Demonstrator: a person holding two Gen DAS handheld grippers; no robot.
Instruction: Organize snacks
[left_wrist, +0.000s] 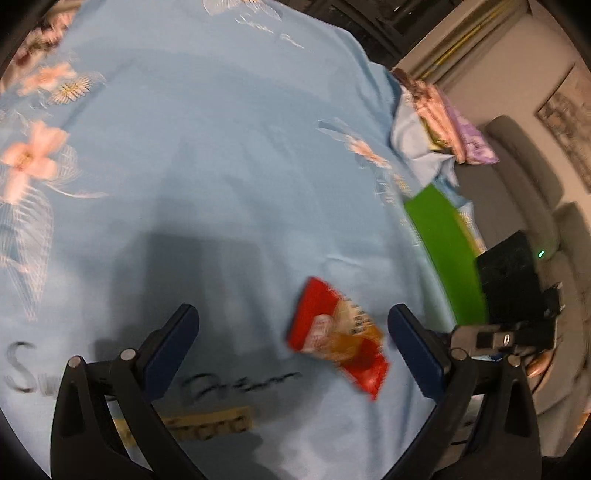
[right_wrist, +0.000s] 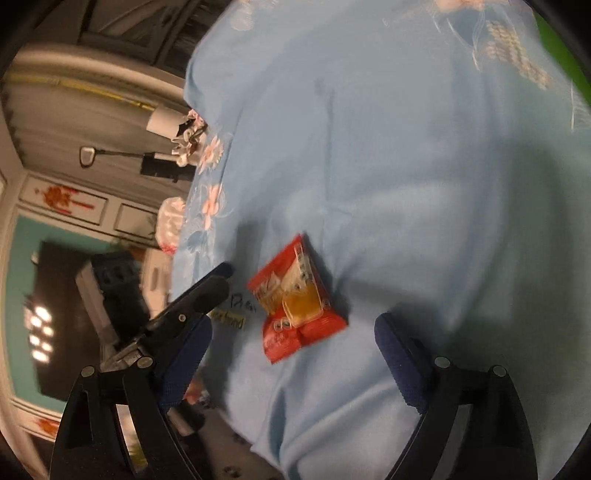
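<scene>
A red snack packet (left_wrist: 338, 338) with a yellow and white label lies flat on the light blue flowered cloth (left_wrist: 221, 166). In the left wrist view my left gripper (left_wrist: 293, 332) is open, and the packet lies between its blue-padded fingers, closer to the right one. The right gripper shows at the right edge there, its opening hidden. In the right wrist view the same packet (right_wrist: 295, 301) lies just ahead of my open right gripper (right_wrist: 291, 339), apart from both pads. The left gripper's black finger (right_wrist: 207, 291) reaches in from the left, beside the packet.
A green box or bin (left_wrist: 443, 251) stands at the cloth's right edge, with purple and pink snack bags (left_wrist: 450, 122) behind it. The cloth's edge drops off at the left in the right wrist view, with a room, shelves and a screen beyond.
</scene>
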